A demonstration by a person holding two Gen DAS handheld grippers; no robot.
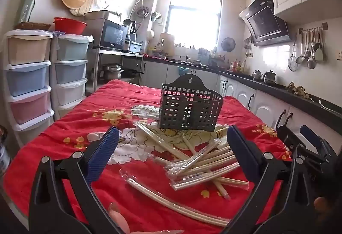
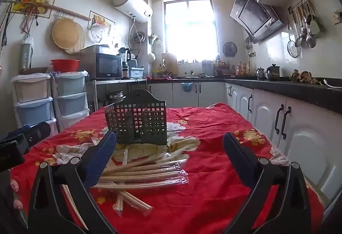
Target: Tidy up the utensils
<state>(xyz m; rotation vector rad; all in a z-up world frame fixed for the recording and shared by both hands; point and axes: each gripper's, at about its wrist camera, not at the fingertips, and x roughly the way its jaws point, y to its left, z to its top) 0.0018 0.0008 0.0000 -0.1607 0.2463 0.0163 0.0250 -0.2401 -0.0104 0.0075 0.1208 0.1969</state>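
Note:
A dark green perforated utensil basket [image 1: 189, 107] stands upright on the red floral tablecloth [image 1: 119, 101]; it also shows in the right wrist view [image 2: 137, 122]. Several plastic-wrapped pairs of wooden chopsticks [image 1: 203, 161] lie in a loose pile in front of it, also in the right wrist view [image 2: 145, 172]. One wrapped pair [image 1: 171, 202] lies apart, nearer to me. My left gripper [image 1: 172, 146] is open and empty, above the pile. My right gripper [image 2: 170, 148] is open and empty, to the right of the pile; it also shows in the left wrist view [image 1: 307, 140].
Stacked plastic drawers [image 1: 30, 76] stand left of the table. White cabinets under a black counter [image 2: 288, 86] run along the right. A microwave [image 2: 106, 65] sits on a rack behind. The cloth [image 2: 213, 123] is bare on the right side.

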